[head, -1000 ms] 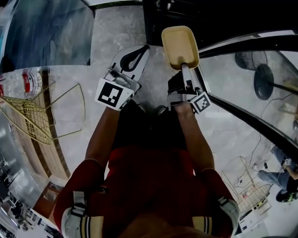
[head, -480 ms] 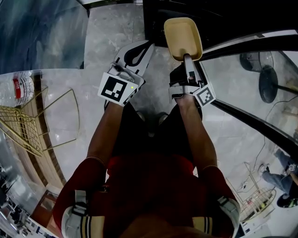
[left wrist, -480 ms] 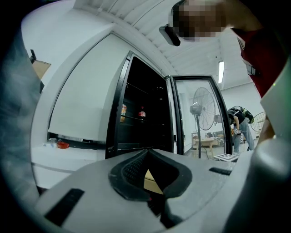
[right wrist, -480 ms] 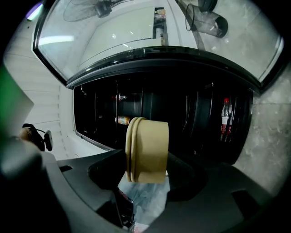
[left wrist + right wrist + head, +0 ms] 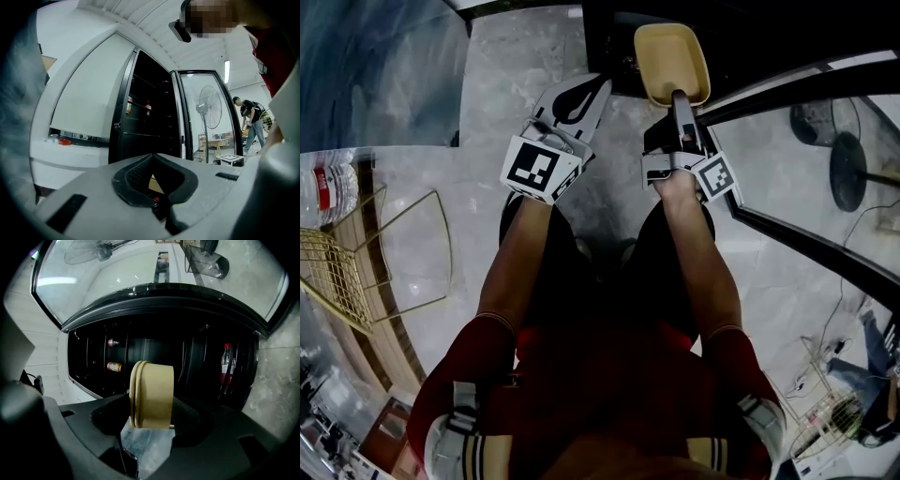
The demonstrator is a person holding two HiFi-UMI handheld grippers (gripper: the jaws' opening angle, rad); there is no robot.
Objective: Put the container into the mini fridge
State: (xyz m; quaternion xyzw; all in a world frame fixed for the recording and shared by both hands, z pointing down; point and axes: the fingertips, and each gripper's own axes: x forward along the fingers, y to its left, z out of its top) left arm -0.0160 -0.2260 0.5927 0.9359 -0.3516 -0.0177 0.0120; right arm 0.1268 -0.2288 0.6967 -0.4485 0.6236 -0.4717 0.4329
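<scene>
The fridge is black and open, and its inside is too dark to tell the shelves apart. In the head view only its dark mouth shows, cut off by the top edge. Its glass door, framed in black, stands swung out to the right, and a fan shows through the pane. The floor is grey marble tile.

The left gripper has its ribbed black pads pressed together at the tips with nothing clamped. A tan patch glimpsed through the loop behind them is too small to identify. The right gripper pinches the container by its near edge. This smooth, tan tub with rounded corners and a double-ridged rim is held out at the fridge mouth, apparently not yet on a shelf.

Inside, a red-labelled bottle and a can are visible, but their print is unreadable.
</scene>
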